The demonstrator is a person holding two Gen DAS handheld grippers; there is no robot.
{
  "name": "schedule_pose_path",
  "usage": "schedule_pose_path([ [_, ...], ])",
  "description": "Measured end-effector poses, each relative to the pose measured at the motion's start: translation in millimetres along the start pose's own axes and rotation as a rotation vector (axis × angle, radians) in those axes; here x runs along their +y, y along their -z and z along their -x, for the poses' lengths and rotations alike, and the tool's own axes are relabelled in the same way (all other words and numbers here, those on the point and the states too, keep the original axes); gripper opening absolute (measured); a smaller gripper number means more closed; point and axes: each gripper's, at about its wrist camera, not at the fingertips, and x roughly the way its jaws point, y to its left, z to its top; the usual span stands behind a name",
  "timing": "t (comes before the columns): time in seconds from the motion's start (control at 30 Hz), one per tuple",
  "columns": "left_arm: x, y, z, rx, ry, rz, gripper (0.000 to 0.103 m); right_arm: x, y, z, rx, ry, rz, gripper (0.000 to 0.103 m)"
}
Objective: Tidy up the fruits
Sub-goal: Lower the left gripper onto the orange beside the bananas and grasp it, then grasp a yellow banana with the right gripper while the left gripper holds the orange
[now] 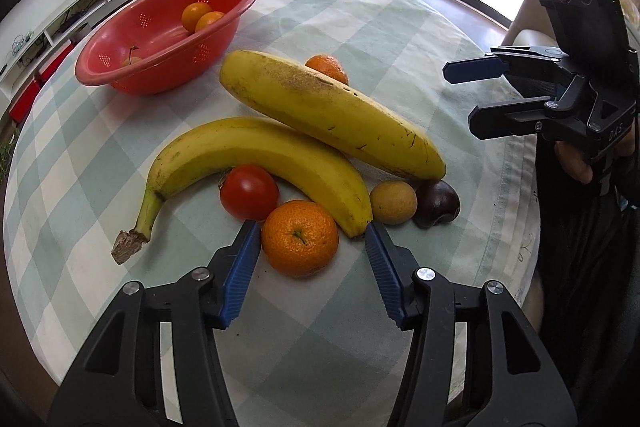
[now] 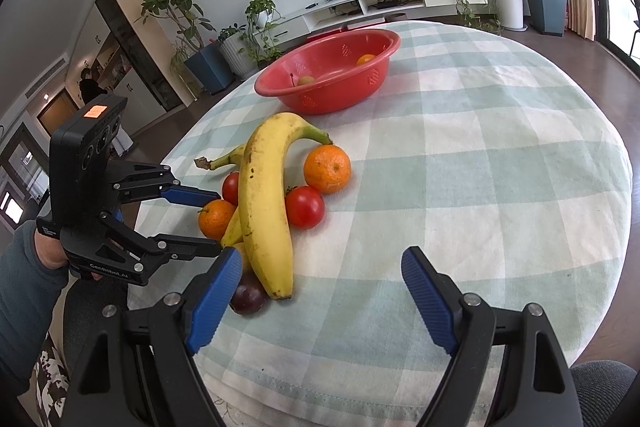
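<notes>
Two bananas lie crossed on the checked tablecloth: a curved one point(image 1: 256, 163) and a straighter one point(image 1: 332, 111) resting on it. My left gripper point(image 1: 310, 227) is open, its fingertips either side of an orange mandarin point(image 1: 300, 238). A red tomato point(image 1: 249, 191), a yellow-brown fruit point(image 1: 393, 203) and a dark plum point(image 1: 437, 203) lie beside it. Another mandarin point(image 1: 328, 67) sits behind the bananas. The red basket point(image 1: 160, 35) holds two mandarins and a small stemmed fruit. My right gripper point(image 2: 320, 267) is open and empty near the straighter banana's point(image 2: 266, 203) tip and the plum point(image 2: 248, 297).
The round table point(image 2: 480, 155) has open cloth on its right half. Its edge drops to a wooden floor. A second tomato point(image 2: 305, 207) sits beside the straighter banana. Plants, a TV shelf and glass doors stand beyond the table.
</notes>
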Motion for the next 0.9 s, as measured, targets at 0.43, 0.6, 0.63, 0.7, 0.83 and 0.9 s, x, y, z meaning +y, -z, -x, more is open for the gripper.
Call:
schedule_pose_path([
  [0.43,3.5,0.5,0.2,0.015,-0.040,0.018,0.038,1.6,0.8,-1.6,0.008,0.007,0.009,0.084],
  [0.6,0.9,-1.4,-3.8,0.036,-0.065,-0.005,0.038,1.6,1.0,-2.6,0.007,0.007,0.003,0.084],
  [0.63,1.4,-0.7,-4.8,0.037,-0.065,-0.002,0.038,2.2,0.9,-3.5,0.008,0.008,0.004,0.084],
  [0.7,1.8,0.3,-10.7,0.058,-0.070,0.008,0.038,3.1,1.4,-3.9,0.010,0.008,0.008,0.084],
  [0.83,-0.1,3.4,-11.1,0.040,-0.078,0.028,0.036,3.1,1.1,-3.3,0.007,0.009,0.009,0.084],
  [0.9,0.0,5.6,-10.9,0.029,-0.076,0.050,0.036,3.4,0.7,-3.2,0.006,0.011,0.011,0.084],
])
